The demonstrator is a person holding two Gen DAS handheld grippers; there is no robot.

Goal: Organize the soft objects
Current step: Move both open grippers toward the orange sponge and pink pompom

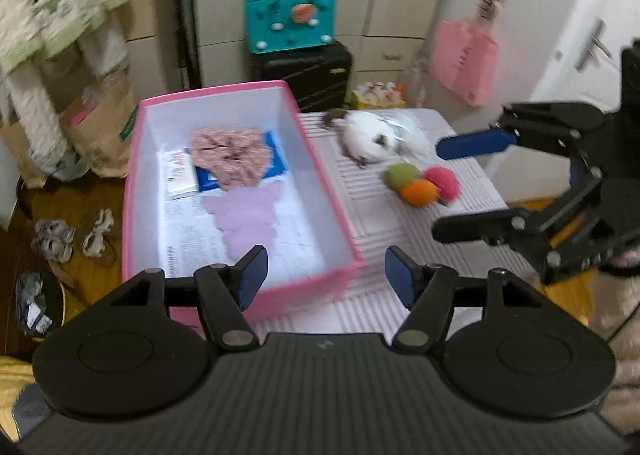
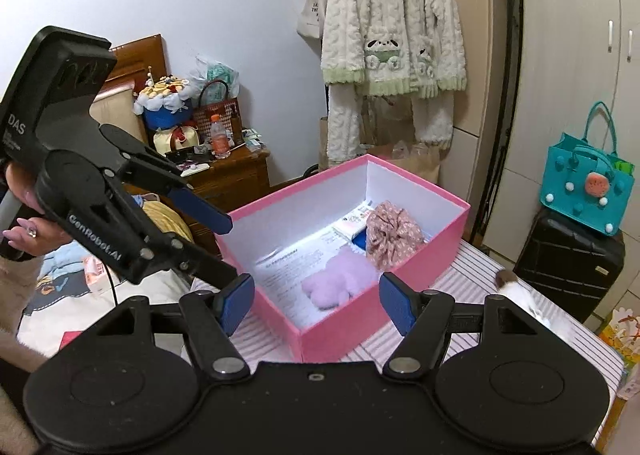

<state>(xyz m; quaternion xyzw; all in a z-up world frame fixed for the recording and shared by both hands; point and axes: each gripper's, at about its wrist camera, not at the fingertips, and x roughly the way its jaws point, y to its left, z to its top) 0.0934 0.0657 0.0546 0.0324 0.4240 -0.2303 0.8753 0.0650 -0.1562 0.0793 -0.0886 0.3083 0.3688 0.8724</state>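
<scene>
A pink box (image 1: 316, 159) (image 2: 452, 243) stands open on a striped table (image 1: 452, 239). Inside lie a pink floral scrunchie (image 1: 230, 155) (image 2: 394, 233) and a lilac plush piece (image 1: 248, 217) (image 2: 340, 281). On the table to the right of the box lie a white plush cat (image 1: 380, 133) (image 2: 516, 289) and a cluster of green, orange and pink pompoms (image 1: 420, 181). My left gripper (image 1: 326, 275) (image 2: 230, 251) is open and empty over the box's near edge. My right gripper (image 2: 316, 299) (image 1: 438, 187) is open and empty, beside the pompoms.
A teal bag (image 1: 290, 15) (image 2: 586, 183) sits on a black suitcase (image 1: 308, 75) behind the table. A fluffy white robe (image 2: 394, 27) hangs by the wardrobe. A wooden nightstand (image 2: 228, 175) with clutter stands left. Paper bags (image 1: 100, 131) and slippers (image 1: 72, 237) lie on the floor.
</scene>
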